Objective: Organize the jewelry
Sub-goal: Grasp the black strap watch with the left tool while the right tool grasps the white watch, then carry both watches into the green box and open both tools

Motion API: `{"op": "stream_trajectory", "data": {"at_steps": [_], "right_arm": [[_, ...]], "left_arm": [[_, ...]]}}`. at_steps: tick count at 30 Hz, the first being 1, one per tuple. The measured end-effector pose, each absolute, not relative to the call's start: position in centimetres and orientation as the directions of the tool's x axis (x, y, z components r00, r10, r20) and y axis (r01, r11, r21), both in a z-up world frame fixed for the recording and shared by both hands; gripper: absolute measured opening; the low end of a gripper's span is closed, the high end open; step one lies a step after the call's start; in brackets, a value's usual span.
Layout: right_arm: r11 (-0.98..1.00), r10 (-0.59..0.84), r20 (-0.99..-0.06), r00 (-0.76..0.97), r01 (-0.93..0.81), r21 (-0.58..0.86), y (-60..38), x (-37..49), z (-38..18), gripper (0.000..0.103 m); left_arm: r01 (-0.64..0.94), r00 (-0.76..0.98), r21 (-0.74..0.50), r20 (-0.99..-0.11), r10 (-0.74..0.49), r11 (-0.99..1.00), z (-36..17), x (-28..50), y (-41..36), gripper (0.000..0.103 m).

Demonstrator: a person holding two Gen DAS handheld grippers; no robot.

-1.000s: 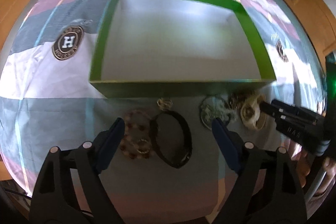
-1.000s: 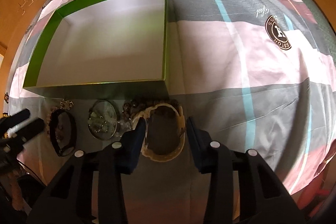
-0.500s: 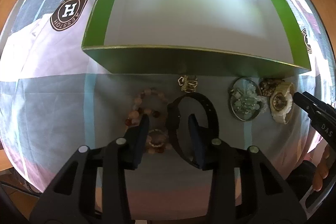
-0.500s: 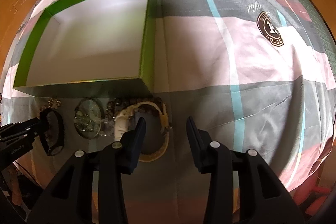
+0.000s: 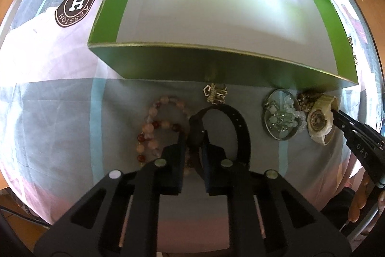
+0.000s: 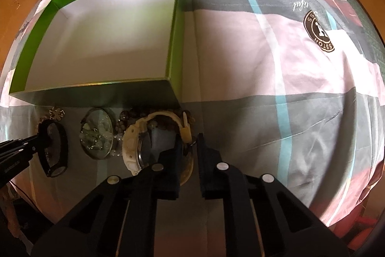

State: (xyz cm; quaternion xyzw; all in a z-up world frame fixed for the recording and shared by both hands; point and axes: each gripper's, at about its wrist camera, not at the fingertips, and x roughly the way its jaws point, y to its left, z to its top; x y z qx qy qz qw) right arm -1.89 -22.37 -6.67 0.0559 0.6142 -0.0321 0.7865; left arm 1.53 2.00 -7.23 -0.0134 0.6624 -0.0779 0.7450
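— What is the left gripper (image 5: 192,136) doing?
— I am pinching the black band (image 5: 237,124) at centre frame, beside the bead bracelet (image 5: 154,122).
— And the right gripper (image 6: 189,143)?
— Its jaws are closing on the cream watch (image 6: 134,143) strap, low centre.
— Where is the box?
— The green box (image 5: 216,64) is sitting empty, filling the upper frame.

left gripper (image 5: 193,140) jaws shut, right gripper (image 6: 189,143) jaws closing
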Motion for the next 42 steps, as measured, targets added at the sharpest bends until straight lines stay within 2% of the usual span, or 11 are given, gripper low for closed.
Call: {"op": "stream_trajectory", "data": {"at_steps": [5,8,12,14,17,28,36,42], "right_arm": [[0.992,0.009,-0.973,0.229,0.120,0.037,-22.2,-1.9,-6.8,0.012],[0.991,0.005,-0.977,0.212,0.126,0.033,-22.3,-2.0,-6.9,0.012],[0.992,0.017,-0.981,0.195,0.121,0.041,-21.7,-1.8,-7.6,0.020],[0.993,0.011,-0.978,0.207,0.116,0.035,-21.5,-1.7,-7.5,0.020],[0.993,0.017,-0.969,0.245,0.112,0.045,-21.1,-2.1,-6.8,0.010],[0.990,0.128,-0.941,0.314,0.023,0.142,-20.2,-2.8,-4.7,0.010],[0.989,0.146,-0.936,0.320,-0.068,0.132,-18.1,-3.0,-4.2,0.010],[0.967,0.254,-0.877,0.409,-0.134,0.217,-17.8,-4.0,-1.2,0.010]], "left_arm": [[0.119,0.120,-0.090,-0.987,-0.105,0.989,-7.5,1.4,2.0,0.012],[0.126,0.123,-0.065,-0.989,-0.080,0.990,-7.8,1.2,0.7,0.016],[0.130,0.124,-0.059,-0.989,-0.075,0.990,-7.9,1.3,0.1,0.017],[0.127,0.124,-0.064,-0.989,-0.080,0.990,-7.8,1.3,0.3,0.017],[0.128,0.134,-0.075,-0.987,-0.092,0.989,-7.5,1.2,0.3,0.012],[0.178,0.216,-0.138,-0.961,-0.175,0.974,-3.5,0.2,-0.2,0.012],[0.166,0.236,-0.161,-0.951,-0.198,0.973,-2.0,-0.1,1.8,0.012],[0.182,0.314,-0.187,-0.919,-0.237,0.965,-0.2,-0.8,2.4,0.012]]}}
